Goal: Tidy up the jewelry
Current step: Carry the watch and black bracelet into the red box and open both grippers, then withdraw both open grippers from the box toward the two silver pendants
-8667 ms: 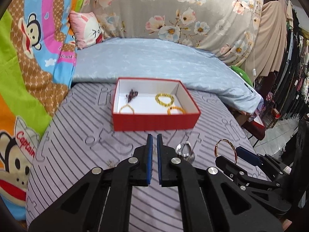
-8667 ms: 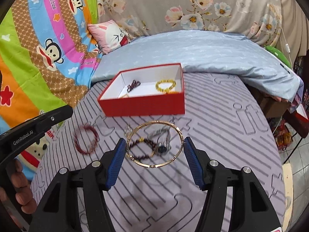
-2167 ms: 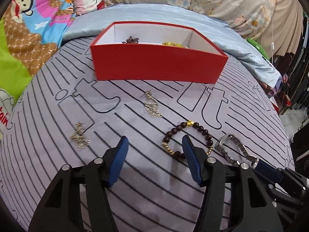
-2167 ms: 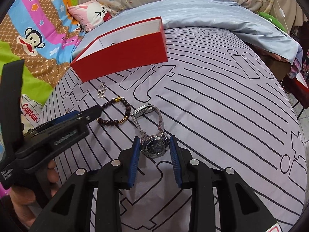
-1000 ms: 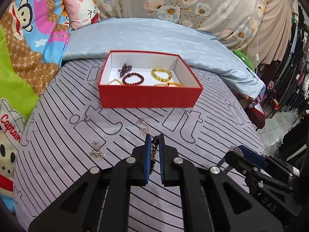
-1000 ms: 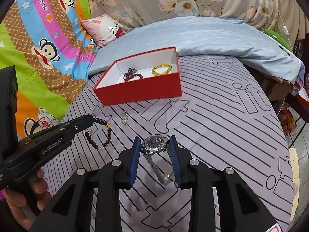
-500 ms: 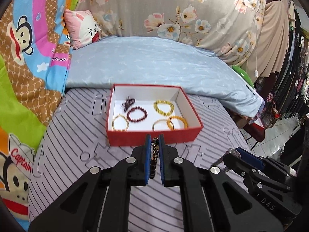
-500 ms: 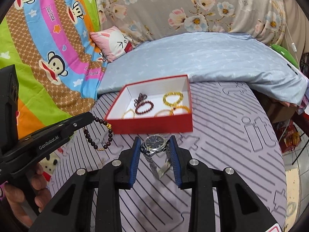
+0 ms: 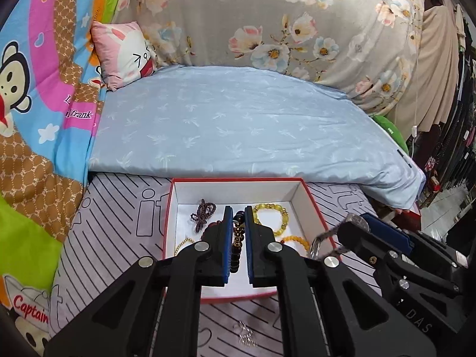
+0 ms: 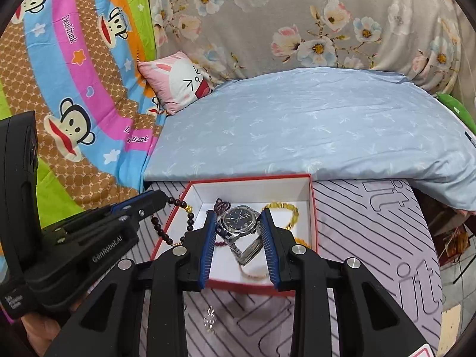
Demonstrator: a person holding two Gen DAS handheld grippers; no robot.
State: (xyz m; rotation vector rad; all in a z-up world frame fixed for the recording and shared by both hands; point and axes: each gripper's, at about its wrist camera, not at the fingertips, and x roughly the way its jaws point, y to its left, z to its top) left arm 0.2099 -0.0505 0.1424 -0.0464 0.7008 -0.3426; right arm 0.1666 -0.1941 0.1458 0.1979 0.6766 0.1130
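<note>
The red jewelry box [image 9: 315, 208] with a white inside sits on the striped grey mat; it also shows in the right wrist view [image 10: 311, 208]. My left gripper [image 9: 237, 217] is shut on a dark bead bracelet [image 9: 237, 242], held above the box; the bracelet hangs over the box's left rim in the right wrist view [image 10: 166, 232]. My right gripper [image 10: 238, 223] is shut on a silver watch [image 10: 238, 218] above the box. Inside lie a yellow bead bracelet [image 9: 272, 211], a dark bead bundle [image 9: 203, 211] and an orange bracelet [image 9: 294, 240].
A small silver earring [image 9: 245, 334] lies on the mat [image 9: 113, 238] in front of the box, also seen in the right wrist view [image 10: 209, 319]. A blue quilt [image 9: 238, 125], a pink pillow [image 9: 125, 50] and a cartoon blanket lie behind.
Both grippers have moved forward over the box, the left with the dark bead bracelet and the right with the watch. Both stay shut.
</note>
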